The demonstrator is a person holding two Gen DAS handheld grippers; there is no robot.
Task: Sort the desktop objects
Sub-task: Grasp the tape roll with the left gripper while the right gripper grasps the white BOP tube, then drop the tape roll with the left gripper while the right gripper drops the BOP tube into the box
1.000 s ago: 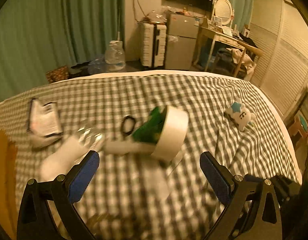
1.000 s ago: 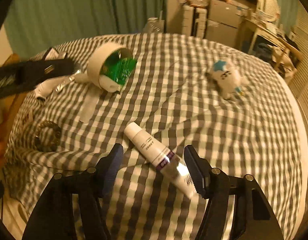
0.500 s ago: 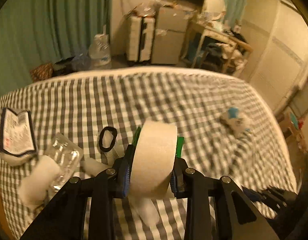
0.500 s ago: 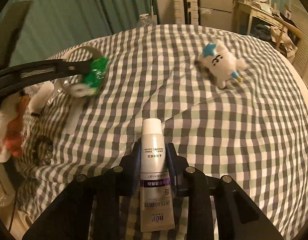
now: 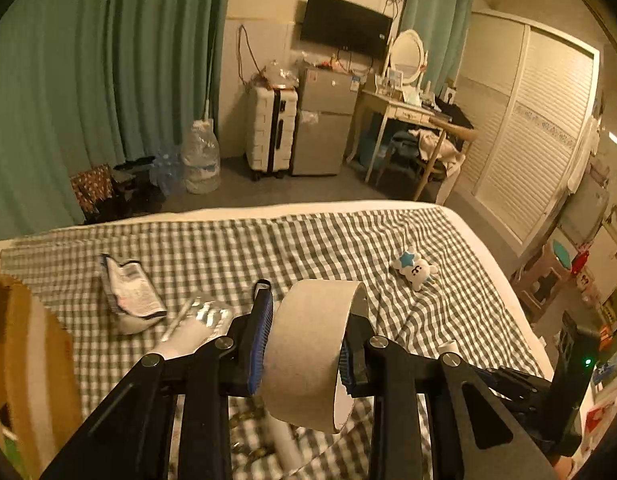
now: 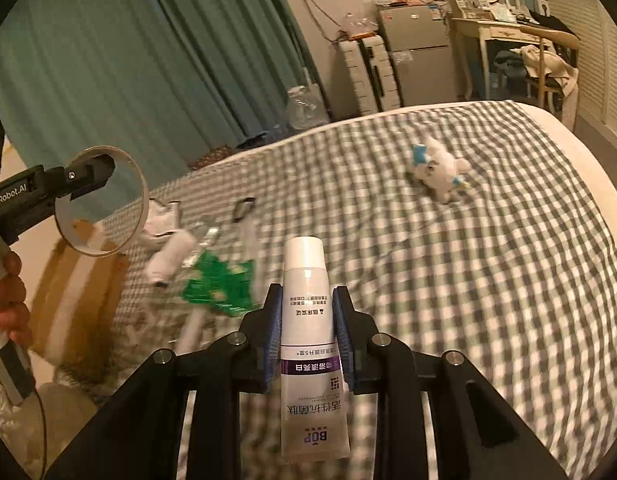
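Observation:
My left gripper (image 5: pixel 306 340) is shut on a wide roll of beige tape (image 5: pixel 310 354), held above the checked bedcover; the same roll of tape (image 6: pixel 102 200) shows at the left of the right wrist view, lifted off the bed. My right gripper (image 6: pixel 306 320) is shut on a white tube with a purple band (image 6: pixel 308 344), cap pointing away, raised over the bed. On the cover below lie a green packet (image 6: pixel 218 284), a white roll (image 6: pixel 168 258), a clear blister pack (image 5: pixel 210 314) and a white pouch (image 5: pixel 128 292).
A small white plush toy with a blue star (image 5: pixel 414 268) lies on the bed's right side. A brown cardboard box (image 5: pixel 26 364) stands at the bed's left edge. A black ring (image 6: pixel 242 206) lies beyond the clutter. Suitcase, fridge and desk stand across the room.
Both grippers closed from open: the left on the tape roll, the right on the tube. Both then rose off the bed with their loads; the green packet stayed on the cover.

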